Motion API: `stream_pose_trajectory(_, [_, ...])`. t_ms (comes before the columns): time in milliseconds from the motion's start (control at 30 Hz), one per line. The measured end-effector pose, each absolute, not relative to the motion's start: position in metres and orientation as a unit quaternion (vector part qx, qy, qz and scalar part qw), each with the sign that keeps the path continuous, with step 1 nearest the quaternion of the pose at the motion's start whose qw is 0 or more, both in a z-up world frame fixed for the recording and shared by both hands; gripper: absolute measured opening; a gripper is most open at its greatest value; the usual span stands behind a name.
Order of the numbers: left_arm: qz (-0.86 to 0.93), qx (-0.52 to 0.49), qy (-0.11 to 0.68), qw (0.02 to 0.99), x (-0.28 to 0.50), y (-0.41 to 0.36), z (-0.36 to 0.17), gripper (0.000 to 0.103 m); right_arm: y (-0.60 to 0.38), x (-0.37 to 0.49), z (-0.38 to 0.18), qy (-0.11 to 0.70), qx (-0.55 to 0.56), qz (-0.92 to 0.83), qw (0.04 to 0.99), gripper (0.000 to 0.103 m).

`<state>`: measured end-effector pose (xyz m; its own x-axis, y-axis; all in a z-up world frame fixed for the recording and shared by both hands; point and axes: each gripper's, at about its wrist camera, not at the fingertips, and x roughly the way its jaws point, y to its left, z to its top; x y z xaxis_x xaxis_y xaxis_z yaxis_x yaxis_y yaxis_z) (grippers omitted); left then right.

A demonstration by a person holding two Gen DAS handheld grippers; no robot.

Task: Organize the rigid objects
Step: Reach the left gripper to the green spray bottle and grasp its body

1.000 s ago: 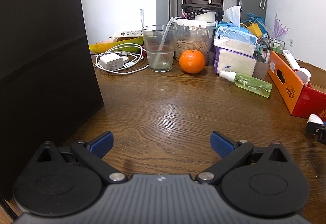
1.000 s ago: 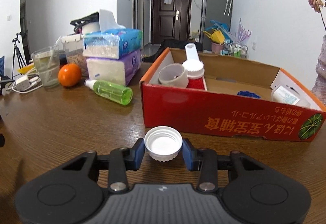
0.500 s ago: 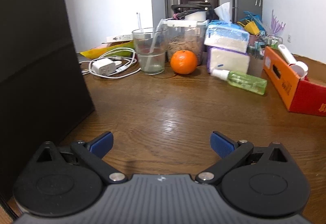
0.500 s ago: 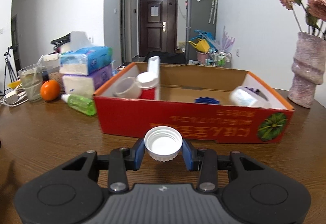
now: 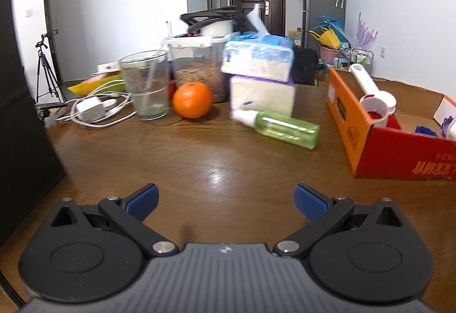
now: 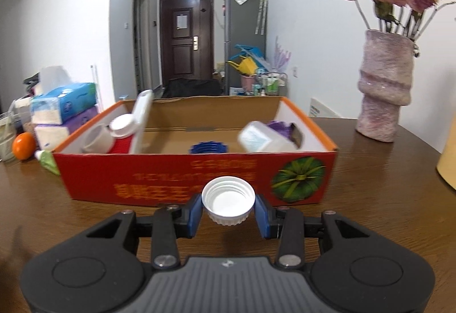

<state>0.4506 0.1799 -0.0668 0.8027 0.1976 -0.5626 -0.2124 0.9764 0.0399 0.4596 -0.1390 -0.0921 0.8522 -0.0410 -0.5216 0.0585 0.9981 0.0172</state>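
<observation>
Right gripper (image 6: 228,212): jaws clenched on the white cap (image 6: 228,200), open side up, carried clear of the table (image 6: 370,184). Over the last second it has swung in square to the red box (image 6: 199,176); the front wall now sits just beyond the cap, and the cap is not yet over the rim. Looks like drop-off is next: lift, go forward, release. The box already holds a blue lid (image 6: 209,147) and a white bottle (image 6: 265,137).

Left gripper (image 5: 225,199): jaws released, empty, and now panned toward the green spray bottle (image 5: 280,128), probably the next pick. That view is blurred.
</observation>
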Motion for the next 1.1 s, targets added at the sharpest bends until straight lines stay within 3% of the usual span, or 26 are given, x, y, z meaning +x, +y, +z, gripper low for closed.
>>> stream_pose_trajectory(633, [0.141,-0.055,0.316,0.937,0.566,0.150,-0.065,0.103,-0.223,0.478,-0.093,0.256,0.018,-0.093,0.962,0.039])
stream_pose_trajectory(1100, [0.163,-0.061,0.349,0.921,0.616,0.160,-0.071,0.103,-0.228,0.481,-0.098,0.249,-0.005,-0.111,0.962,0.039])
